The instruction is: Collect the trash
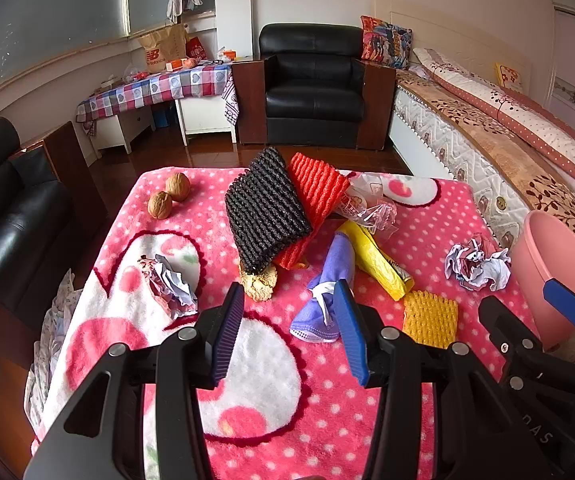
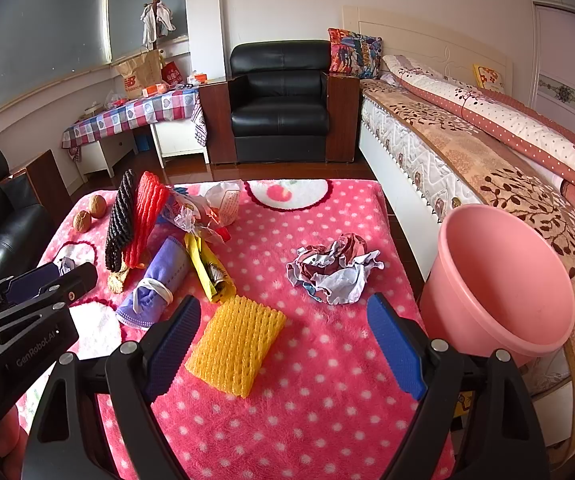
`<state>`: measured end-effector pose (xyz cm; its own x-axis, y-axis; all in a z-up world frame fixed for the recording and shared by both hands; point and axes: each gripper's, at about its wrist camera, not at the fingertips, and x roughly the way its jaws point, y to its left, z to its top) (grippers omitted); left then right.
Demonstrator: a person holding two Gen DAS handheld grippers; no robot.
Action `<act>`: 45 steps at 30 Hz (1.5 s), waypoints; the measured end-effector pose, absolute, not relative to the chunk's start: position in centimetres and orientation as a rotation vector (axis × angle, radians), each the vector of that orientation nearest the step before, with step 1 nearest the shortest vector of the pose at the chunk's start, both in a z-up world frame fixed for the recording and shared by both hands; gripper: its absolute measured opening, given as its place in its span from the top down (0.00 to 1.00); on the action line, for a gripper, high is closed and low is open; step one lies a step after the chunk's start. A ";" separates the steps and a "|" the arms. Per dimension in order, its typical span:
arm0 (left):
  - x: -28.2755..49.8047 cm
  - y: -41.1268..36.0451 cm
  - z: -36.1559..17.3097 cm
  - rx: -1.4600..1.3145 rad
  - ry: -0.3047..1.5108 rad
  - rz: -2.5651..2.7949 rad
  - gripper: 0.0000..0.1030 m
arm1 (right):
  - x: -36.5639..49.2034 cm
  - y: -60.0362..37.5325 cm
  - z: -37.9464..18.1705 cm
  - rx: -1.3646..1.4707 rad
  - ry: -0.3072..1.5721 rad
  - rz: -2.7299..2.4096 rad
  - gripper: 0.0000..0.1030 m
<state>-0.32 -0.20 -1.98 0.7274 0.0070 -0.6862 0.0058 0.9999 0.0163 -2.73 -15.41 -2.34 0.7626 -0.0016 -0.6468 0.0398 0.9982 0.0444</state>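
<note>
Trash lies on a pink dotted blanket (image 1: 327,400). My left gripper (image 1: 289,336) is open just above the blanket, and a rolled purple face mask (image 1: 327,292) lies at its right fingertip, not gripped. My right gripper (image 2: 285,344) is open over a yellow foam net (image 2: 235,344), which sits between its fingers nearer the left one. Crumpled paper (image 2: 335,268) lies just ahead of it. A pink bin (image 2: 459,320) stands tilted at the blanket's right edge, with nothing visible inside. Another paper ball (image 1: 171,284) lies ahead-left of the left gripper.
Black (image 1: 263,208) and red (image 1: 315,200) foam nets lean together mid-blanket, with a yellow wrapper (image 1: 375,260), clear plastic bag (image 1: 371,204), a brown crumbly scrap (image 1: 259,280) and two walnuts (image 1: 167,196) around them. A bed (image 2: 467,160) runs along the right and a black armchair (image 2: 279,108) stands behind.
</note>
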 end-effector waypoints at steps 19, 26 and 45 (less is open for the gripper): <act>-0.4 0.0 -2.2 0.017 0.761 0.002 0.54 | -2.8 -15.3 -2.5 0.055 0.705 -0.021 0.19; -0.9 1.8 -3.2 -0.019 0.774 -0.006 0.54 | -2.7 -15.1 -3.1 0.050 0.723 -0.003 0.25; -1.0 12.2 -4.5 -0.316 0.864 0.113 0.54 | -0.1 -11.0 -3.8 0.037 0.801 0.213 0.45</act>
<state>-1.02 12.19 -4.47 0.6470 -0.0293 -0.7619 -0.2248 0.9475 -0.2274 -0.09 -10.97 -3.77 0.6762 0.2030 -0.7082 -0.1753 0.9780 0.1129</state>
